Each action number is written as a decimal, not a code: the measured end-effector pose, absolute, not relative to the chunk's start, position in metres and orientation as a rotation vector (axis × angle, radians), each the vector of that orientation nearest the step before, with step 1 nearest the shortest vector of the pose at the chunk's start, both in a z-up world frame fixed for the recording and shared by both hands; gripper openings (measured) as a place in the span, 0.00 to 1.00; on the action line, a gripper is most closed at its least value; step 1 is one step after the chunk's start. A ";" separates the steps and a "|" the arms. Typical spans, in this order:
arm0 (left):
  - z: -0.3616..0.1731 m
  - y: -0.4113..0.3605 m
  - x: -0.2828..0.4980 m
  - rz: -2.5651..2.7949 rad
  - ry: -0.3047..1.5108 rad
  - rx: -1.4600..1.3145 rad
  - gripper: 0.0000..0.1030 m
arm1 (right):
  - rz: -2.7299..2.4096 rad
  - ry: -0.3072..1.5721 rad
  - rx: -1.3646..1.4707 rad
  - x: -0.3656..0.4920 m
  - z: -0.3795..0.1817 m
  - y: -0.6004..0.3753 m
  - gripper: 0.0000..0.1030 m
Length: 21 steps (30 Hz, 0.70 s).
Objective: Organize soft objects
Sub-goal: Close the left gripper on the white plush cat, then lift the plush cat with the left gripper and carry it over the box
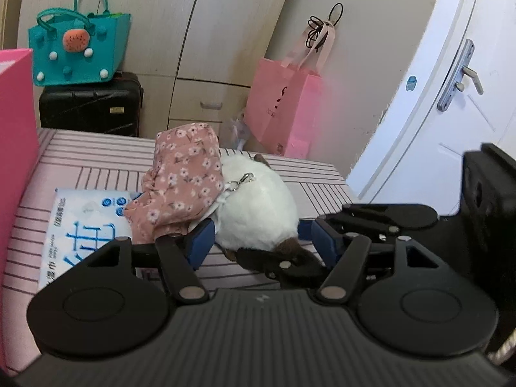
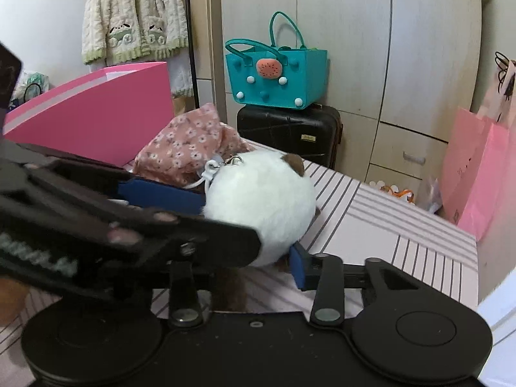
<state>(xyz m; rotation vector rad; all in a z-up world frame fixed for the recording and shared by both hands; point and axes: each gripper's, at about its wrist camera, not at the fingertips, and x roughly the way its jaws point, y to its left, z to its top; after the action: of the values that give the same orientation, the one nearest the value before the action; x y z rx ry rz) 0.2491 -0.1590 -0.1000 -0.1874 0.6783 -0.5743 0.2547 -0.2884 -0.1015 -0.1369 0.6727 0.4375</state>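
Observation:
A white plush toy with brown ears and a metal clip lies on the striped bed sheet. A pink floral cloth leans on its far side. My left gripper straddles the toy, open: its left pad touches the toy and cloth, while its right pad stands off. My right gripper comes in from the right, shut on the toy's lower brown part. Its right pad presses the toy. The left gripper's arm hides its other finger in the right wrist view.
A wet-wipes pack lies left of the cloth, partly under it. A pink box stands at the bed's left. Beyond the bed are a teal felt bag on a black suitcase, a pink paper bag, wardrobes and a white door.

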 end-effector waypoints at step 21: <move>-0.100 -0.160 0.213 -0.567 0.675 -0.157 0.52 | 0.302 0.723 -0.055 0.201 -0.095 -0.272 0.35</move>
<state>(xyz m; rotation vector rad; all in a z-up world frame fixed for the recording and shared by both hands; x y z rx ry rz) 0.2126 -0.1602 -0.1001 -0.1570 0.6752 -0.5672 0.2007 -0.2725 -0.0954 -0.0554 0.7230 0.3024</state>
